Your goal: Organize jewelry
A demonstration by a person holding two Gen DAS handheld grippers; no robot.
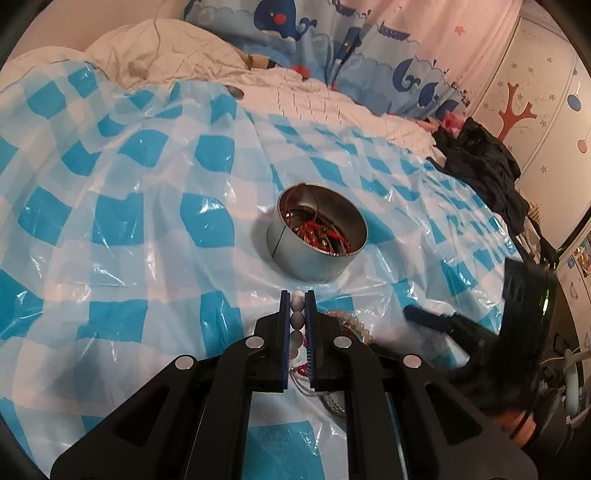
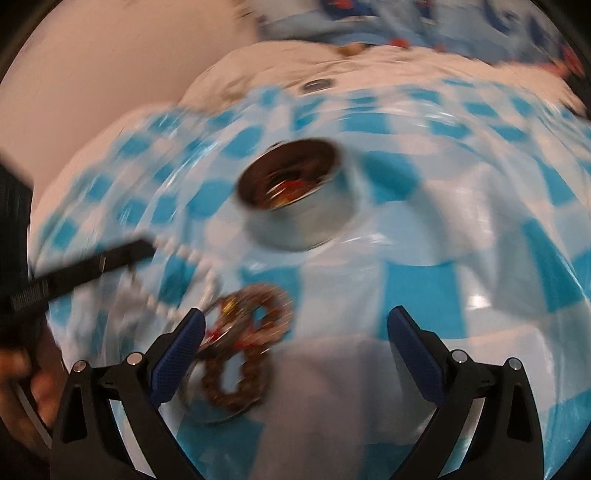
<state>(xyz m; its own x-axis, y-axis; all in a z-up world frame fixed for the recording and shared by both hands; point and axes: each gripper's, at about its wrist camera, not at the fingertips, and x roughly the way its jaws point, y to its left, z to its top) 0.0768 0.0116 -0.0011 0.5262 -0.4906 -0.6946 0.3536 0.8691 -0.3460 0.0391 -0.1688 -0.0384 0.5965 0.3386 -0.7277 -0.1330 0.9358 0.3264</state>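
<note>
My left gripper (image 1: 297, 297) is shut on a string of white pearl beads (image 1: 297, 319), lifted a little off the checked sheet. The right wrist view shows that bead string (image 2: 192, 258) hanging from the left gripper (image 2: 146, 249) down toward a pile of jewelry. A round metal tin (image 1: 317, 236) with red cords and bangles inside sits just beyond the left gripper; the tin (image 2: 295, 195) is blurred in the right wrist view. My right gripper (image 2: 295, 325) is open, empty, above the sheet. Brown bead bracelets (image 2: 240, 369) lie beside its left finger.
A blue and white checked plastic sheet (image 1: 147, 206) covers a bed. White bedding (image 1: 177, 55) and a whale-print curtain (image 1: 295, 26) lie behind. Dark clothes (image 1: 484, 166) are heaped at the right. The right gripper (image 1: 428, 317) shows at the right of the left wrist view.
</note>
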